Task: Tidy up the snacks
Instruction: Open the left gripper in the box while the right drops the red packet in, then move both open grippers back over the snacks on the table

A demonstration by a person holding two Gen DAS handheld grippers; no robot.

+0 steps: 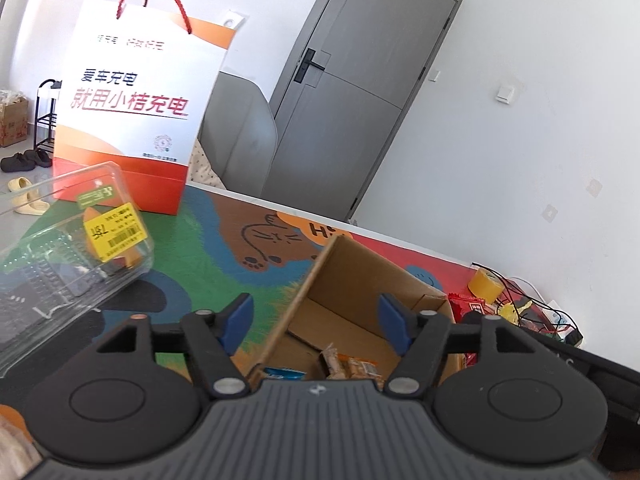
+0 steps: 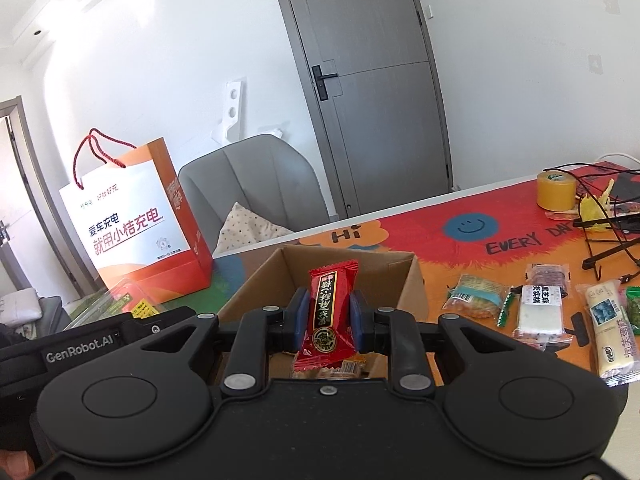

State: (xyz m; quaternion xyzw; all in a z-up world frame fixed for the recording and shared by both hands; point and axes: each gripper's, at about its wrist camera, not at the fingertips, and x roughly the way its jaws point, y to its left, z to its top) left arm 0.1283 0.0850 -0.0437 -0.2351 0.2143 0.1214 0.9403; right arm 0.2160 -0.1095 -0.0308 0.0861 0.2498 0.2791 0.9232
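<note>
Left wrist view: your left gripper sits angled down over the near edge of the cardboard box, rolled a bit so the scene tilts. Its blue pads are spread wide with nothing between them, so that tong is released. Below the gap, several wrapped snacks lie on the box floor. A clear plastic clamshell with a yellow price label sits left of the box on the printed table mat, and the orange-and-white paper bag stands upright behind it. A yellow tape roll sits near the far right table edge.

Right wrist view: your right gripper is also pitched down and hovers above the same box, near its front wall. Its tong is clenched on a red snack packet, held upright between the pads at mid-length, top crimp above them and bottom crimp hanging over the box opening. More snacks lie loose on the mat to the right: a green-banded packet, a white one and a long pale bar, all well apart from the box. Your left gripper's body shows at the left edge, just beside the box.
</note>
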